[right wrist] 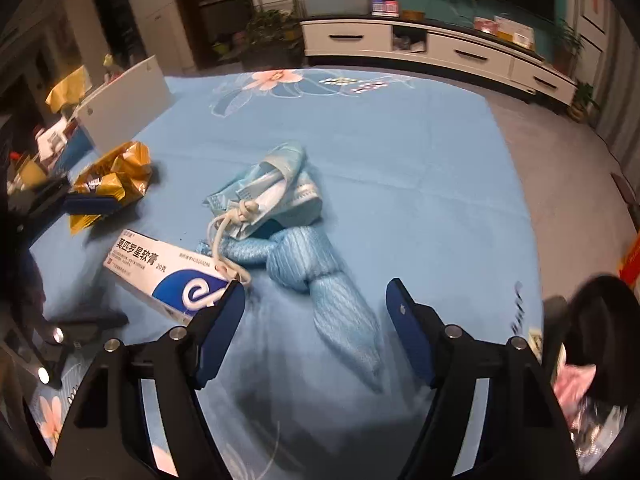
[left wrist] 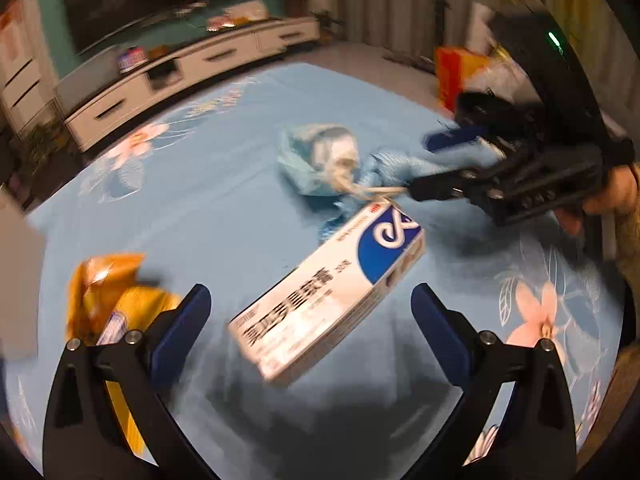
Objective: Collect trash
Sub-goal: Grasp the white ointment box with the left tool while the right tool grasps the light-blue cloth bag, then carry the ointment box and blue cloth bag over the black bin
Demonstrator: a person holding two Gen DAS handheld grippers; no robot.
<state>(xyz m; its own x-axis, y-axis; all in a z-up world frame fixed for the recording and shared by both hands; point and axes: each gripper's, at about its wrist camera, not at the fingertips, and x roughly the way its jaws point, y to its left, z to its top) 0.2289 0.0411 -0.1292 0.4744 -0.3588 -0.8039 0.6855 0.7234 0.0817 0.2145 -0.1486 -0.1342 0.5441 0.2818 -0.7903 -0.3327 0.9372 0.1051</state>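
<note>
Down my left wrist camera, my left gripper [left wrist: 311,312] stands spread wide and holds nothing. Between its two blue fingers lies a white and blue ointment box [left wrist: 332,292], slanted on the blue flowered cloth [left wrist: 208,208], apart from both pads. Just left of my left finger sits a crumpled gold wrapper [left wrist: 106,284]. Beyond the box lie a crumpled blue face mask [left wrist: 320,160] with its white ear loops and a knotted blue bag [left wrist: 400,164]. My right gripper [left wrist: 440,164] reaches in from the right over that knotted bag, its fingers apart; this view is blurred.

Through my right wrist camera, my right gripper [right wrist: 315,312] is likewise spread and empty. The knotted blue bag [right wrist: 316,276] lies between its fingers, its tail running toward the camera. The face mask [right wrist: 268,188] rests just beyond, touching the bag, its loops trailing onto the ointment box [right wrist: 160,276], whose near end lies against my left-hand finger. Farther left the gold wrapper [right wrist: 116,176] lies on the cloth [right wrist: 400,160], with one blue finger of my left gripper [right wrist: 90,204] across it. A white cabinet [right wrist: 440,52] stands behind.
</note>
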